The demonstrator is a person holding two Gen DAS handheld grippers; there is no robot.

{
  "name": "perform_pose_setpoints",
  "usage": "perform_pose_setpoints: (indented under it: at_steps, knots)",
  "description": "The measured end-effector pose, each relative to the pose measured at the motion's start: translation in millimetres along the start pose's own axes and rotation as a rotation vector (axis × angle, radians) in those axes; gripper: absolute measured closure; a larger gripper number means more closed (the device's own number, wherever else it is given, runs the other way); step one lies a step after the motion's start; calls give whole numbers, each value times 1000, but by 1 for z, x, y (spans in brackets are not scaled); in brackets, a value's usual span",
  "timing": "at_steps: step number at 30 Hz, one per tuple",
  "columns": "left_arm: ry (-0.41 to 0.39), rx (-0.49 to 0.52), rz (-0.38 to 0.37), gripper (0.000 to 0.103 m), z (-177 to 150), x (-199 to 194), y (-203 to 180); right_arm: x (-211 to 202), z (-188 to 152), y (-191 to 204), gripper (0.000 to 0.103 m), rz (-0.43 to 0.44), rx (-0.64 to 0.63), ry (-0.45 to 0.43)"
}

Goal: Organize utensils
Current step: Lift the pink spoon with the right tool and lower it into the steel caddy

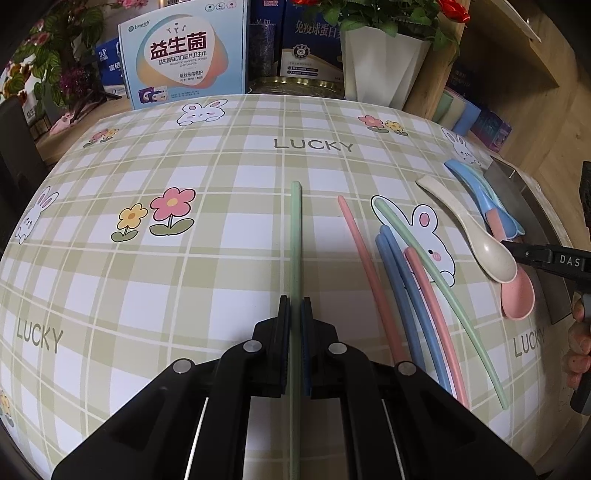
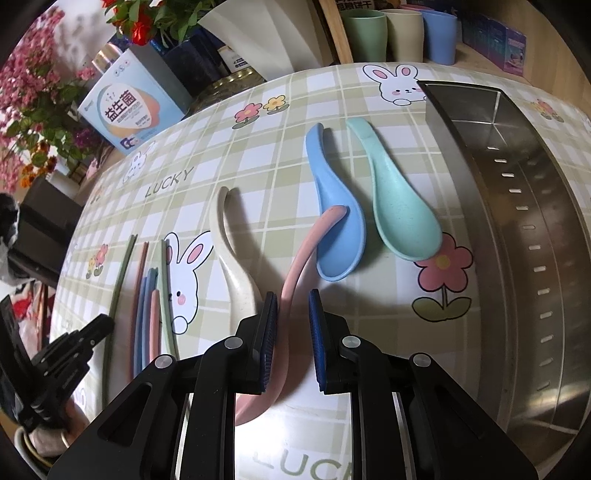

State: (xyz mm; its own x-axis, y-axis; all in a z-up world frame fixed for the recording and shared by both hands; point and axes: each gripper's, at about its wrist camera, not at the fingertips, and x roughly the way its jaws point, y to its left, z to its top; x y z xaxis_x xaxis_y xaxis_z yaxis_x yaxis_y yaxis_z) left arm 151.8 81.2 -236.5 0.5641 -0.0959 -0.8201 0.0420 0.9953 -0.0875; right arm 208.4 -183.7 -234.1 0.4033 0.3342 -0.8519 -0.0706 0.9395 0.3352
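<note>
My left gripper is shut on a green chopstick that lies on the checked tablecloth and runs back between the pads. Several pink, blue and green chopsticks lie loose to its right. My right gripper has closed on the handle of a pink spoon; the bowl sits under the left finger and the handle tip rests in a blue spoon. A beige spoon lies left of it, a teal spoon right of the blue one.
A perforated steel utensil holder lies along the right edge of the table. Cups stand behind it. Boxes and a white vase line the back. A person's fingers show at the far right.
</note>
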Motion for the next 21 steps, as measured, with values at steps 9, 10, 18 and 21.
perform_pose_setpoints:
  at_steps: [9,10,18,21]
  knots:
    - [-4,4,2,97,-1,0,0,-8,-5,6,97,-9,-74,-27]
    - [-2,3,2,97,-1,0,0,-12,-8,6,97,-3,-83,-36]
    - [28,-20,-39,97,5,1,7,-35,-33,-12,97,53,-40,-81]
    - [24,-84,-92,98,4,0,18,-49,-36,-20,97,60,-44,-107]
